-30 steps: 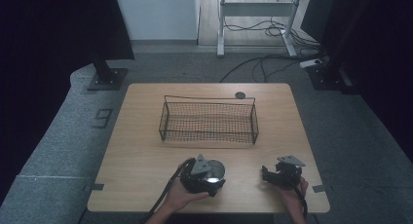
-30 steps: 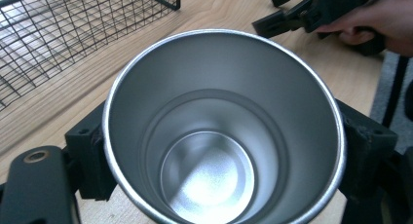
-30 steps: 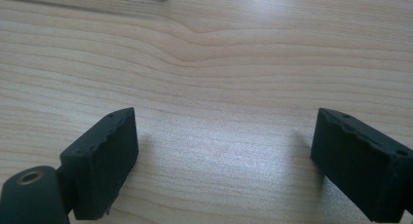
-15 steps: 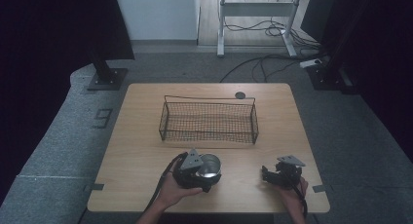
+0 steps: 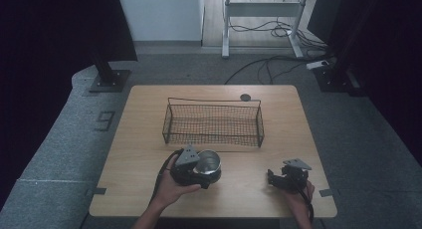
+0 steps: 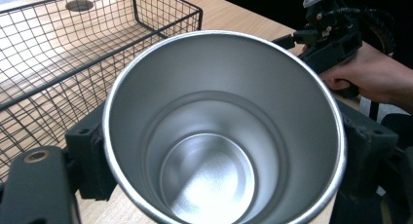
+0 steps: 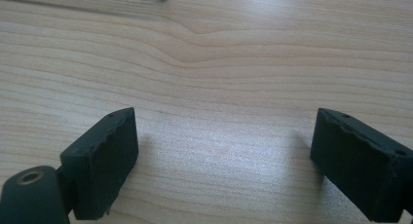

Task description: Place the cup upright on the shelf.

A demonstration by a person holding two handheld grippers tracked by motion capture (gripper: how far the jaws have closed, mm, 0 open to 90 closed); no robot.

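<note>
A shiny steel cup [image 5: 209,161] stands upright in front of the wire basket [image 5: 213,123], mouth up and empty inside [image 6: 219,136]. My left gripper [image 5: 201,170] is shut on the cup, one black jaw on each side of its wall. Near the table's front right, my right gripper [image 5: 278,179] is held low over the wood. In the right gripper view it [image 7: 221,156] stands open, with bare wood between its jaws.
The black wire basket [image 6: 73,53] is empty and sits in the middle of the wooden table [image 5: 149,119]. A dark round disc [image 5: 245,97] lies behind it. The person's right hand [image 6: 375,73] appears past the cup. Cables and stands cover the floor beyond.
My left gripper has moved with the cup a little to the left and toward the basket. The right gripper has stayed in place.
</note>
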